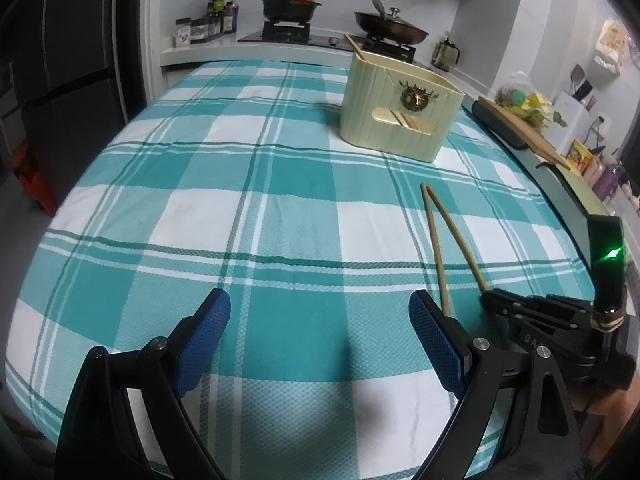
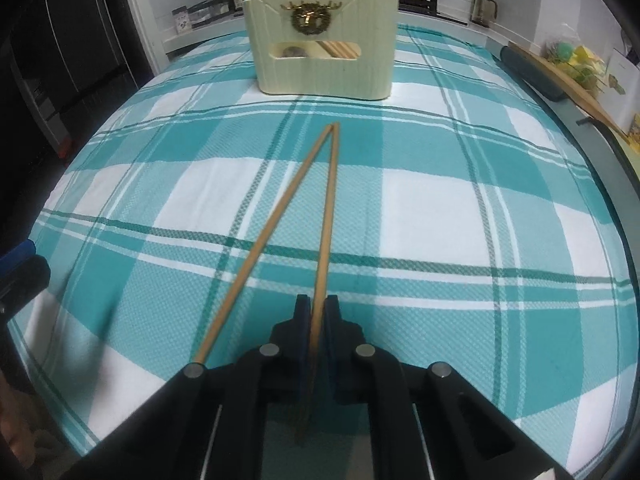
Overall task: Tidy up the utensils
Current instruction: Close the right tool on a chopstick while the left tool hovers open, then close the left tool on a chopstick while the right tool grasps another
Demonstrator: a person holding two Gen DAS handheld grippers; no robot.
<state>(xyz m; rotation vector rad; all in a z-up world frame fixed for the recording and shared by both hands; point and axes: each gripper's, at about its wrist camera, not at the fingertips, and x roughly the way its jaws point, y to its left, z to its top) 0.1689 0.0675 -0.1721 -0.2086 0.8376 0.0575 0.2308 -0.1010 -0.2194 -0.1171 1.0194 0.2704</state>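
Two wooden chopsticks lie in a V on the teal checked tablecloth, tips meeting toward the holder. My right gripper (image 2: 317,308) is shut on the right chopstick (image 2: 328,216). The left chopstick (image 2: 276,216) lies free beside it. A cream utensil holder (image 2: 324,68) with a gold reindeer badge stands at the far side and holds other chopsticks. My left gripper (image 1: 320,312) is open and empty, low over the cloth, left of the chopsticks (image 1: 434,240). In the left wrist view the right gripper (image 1: 486,298) and the holder (image 1: 400,116) also show.
A wooden board on a dark tray (image 1: 516,128) sits at the table's right edge. Behind the table is a stove with a black pot (image 1: 290,6) and a lidded pan (image 1: 390,28), and a rack of bottles (image 1: 208,24).
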